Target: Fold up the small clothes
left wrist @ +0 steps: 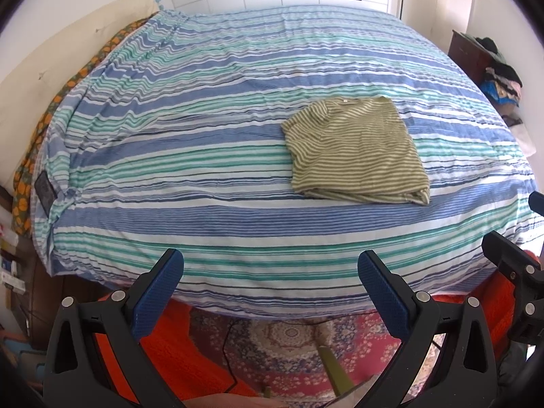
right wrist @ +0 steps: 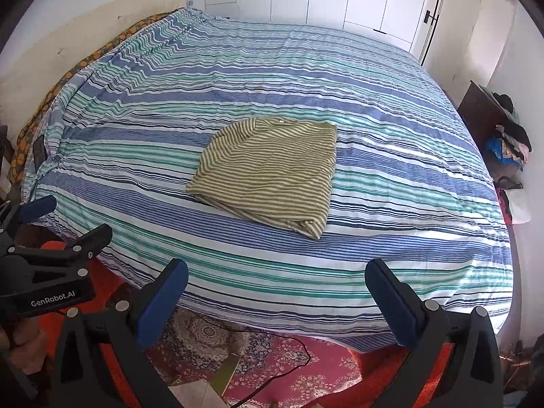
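We hold both grippers back off the near edge of the bed (right wrist: 391,78), over the rug (right wrist: 272,357), with nothing between their jaws. The left gripper (left wrist: 270,289) and the right gripper (right wrist: 277,299) both stand spread wide and empty. The striped shirt (right wrist: 268,170) lies ahead of both sets of jaws, well apart from them, about midway across the bed and nearer its near edge than its far one. It sits straight ahead of our right gripper and off to the right of our left, so the right is better lined up. Its long axis runs from near edge to far edge. It looks already folded to a compact rectangle, collar at the far end, layered edges bunched at the near right corner.
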The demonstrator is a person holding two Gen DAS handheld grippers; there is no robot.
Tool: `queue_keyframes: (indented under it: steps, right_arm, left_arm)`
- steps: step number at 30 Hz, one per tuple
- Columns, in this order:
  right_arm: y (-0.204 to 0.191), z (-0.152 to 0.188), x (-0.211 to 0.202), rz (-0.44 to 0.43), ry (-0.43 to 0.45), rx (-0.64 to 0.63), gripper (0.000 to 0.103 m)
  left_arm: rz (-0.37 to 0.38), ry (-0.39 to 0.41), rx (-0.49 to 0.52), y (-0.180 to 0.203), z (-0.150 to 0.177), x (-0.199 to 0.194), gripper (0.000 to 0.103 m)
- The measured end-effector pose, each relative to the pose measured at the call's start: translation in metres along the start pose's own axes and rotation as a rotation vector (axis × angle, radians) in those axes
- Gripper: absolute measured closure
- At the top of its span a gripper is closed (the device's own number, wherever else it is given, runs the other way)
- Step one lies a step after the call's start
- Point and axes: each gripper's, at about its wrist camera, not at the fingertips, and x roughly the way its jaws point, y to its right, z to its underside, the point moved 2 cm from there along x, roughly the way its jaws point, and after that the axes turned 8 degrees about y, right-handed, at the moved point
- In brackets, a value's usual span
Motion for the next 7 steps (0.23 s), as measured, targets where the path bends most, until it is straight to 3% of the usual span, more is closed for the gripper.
queue_keyframes:
  steps: [7]
  right_arm:
    - [-0.0012, 0.0004, -0.0002, 0.0, 0.0, -0.004, 0.0]
  left_arm:
    - [0.002, 0.022, 0.005, -0.0007, -0.0004, -0.0036, 0.001]
